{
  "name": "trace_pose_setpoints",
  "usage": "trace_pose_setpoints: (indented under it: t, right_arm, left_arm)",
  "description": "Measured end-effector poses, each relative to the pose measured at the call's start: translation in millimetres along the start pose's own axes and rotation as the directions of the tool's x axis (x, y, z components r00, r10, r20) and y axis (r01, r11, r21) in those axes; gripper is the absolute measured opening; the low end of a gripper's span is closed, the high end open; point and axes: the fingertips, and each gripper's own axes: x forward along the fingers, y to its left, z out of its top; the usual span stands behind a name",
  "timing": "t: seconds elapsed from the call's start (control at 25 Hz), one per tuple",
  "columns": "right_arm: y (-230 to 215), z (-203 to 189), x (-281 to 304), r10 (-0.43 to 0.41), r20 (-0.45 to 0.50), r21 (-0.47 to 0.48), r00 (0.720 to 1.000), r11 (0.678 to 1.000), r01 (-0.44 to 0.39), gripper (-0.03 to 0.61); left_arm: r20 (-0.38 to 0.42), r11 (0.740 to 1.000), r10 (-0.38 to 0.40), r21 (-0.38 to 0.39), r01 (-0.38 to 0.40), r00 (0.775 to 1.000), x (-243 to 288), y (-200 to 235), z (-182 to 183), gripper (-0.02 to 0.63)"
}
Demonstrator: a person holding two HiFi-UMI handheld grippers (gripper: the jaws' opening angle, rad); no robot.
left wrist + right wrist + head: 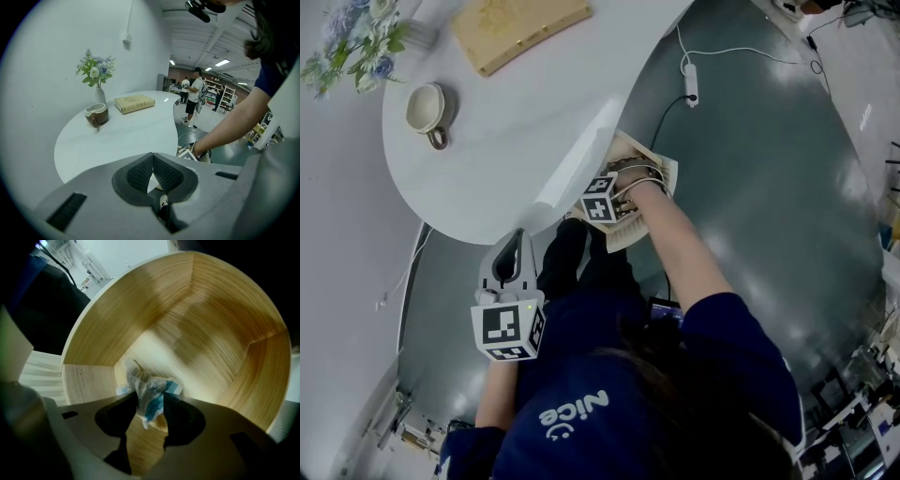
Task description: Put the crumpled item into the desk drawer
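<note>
Two tongs, one of them at work. Left: the left tongs point(152, 161) hang idle beside the white surface point(525, 112), tips closed on each other with nothing between them. A cup point(425, 108) and a book point(520, 28) lie on top, well apart from the work.

Right: the right tongs point(150, 398) point steeply down into the open wooden drawer point(211, 315) under the surface's edge. Their jaws are apart and the crumpled item point(147, 383) stands loose between the pads, low in the drawer. Whether it rests on the drawer floor cannot be told.

Judged step: the release. To do it well, hold the jaws wide and draw the tongs straight up, clear of the drawer walls. Watch that no fold of paper clings to a pad and rides back out.
</note>
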Motion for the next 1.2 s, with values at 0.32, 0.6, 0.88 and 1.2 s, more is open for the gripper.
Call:
trace_pose_setpoints:
  t: [0.32, 0.6, 0.88, 1.2]
  right_arm:
    - [-1.0, 4.5, -16.7, -0.003, 0.052, 0.033, 0.999, 0.999, 0.001, 0.269]
    - [7.5, 3.7, -34.3, -0.004, 0.066, 0.020, 0.998, 1.000, 0.003, 0.282]
    - [12.5, -9.4, -53.4, -0.024, 0.079, 0.056, 0.997, 0.998, 0.019, 0.282]
    - [29.7, -5.1, -81.5, -0.066, 0.181, 0.200, 0.981, 0.979, 0.029, 0.287]
  left_arm:
    - [0.019, 1.000, -0.022, 0.014, 0.021, 1.000, 6.9, -3.7, 9.6, 0.003]
    - [0.043, 0.999, -0.042, 0.024, 0.041, 0.998, 9.1, -8.2, 20.1, 0.003]
    - [0.073, 0.998, -0.055, 0.023, 0.054, 0.996, 7.3, -12.0, 29.3, 0.003]
    - [0.108, 0.996, -0.084, 0.032, 0.081, 0.991, 6.7, -20.6, 35.6, 0.003]
